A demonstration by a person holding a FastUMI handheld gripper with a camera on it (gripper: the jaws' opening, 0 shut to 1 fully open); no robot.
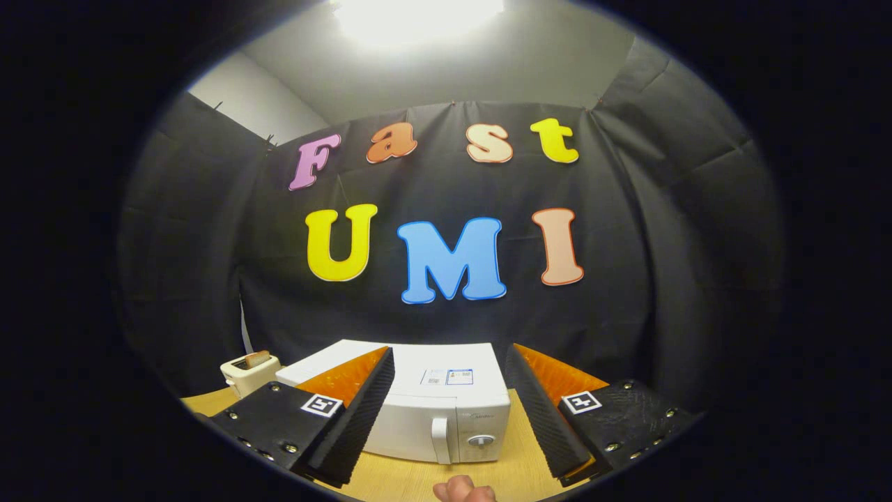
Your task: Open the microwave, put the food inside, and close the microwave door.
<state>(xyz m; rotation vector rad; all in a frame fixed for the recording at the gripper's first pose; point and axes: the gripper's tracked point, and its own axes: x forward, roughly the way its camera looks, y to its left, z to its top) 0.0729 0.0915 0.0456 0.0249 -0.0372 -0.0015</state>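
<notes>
A white microwave (446,411) stands on the wooden table (411,481), its door shut, with a vertical handle (441,439) and a round knob (481,440) on the right of its front. My gripper (449,411) hovers above and in front of it, open, its fingers spread wide to either side of the microwave with nothing between them. Just below the fingers, close to me, a small pinkish piece of food (463,490) lies on the table in front of the microwave.
A cream toaster (249,372) with a slice of toast in it sits on the table to the left of the microwave, beyond the left finger. Black cloth walls close in the booth behind and on both sides.
</notes>
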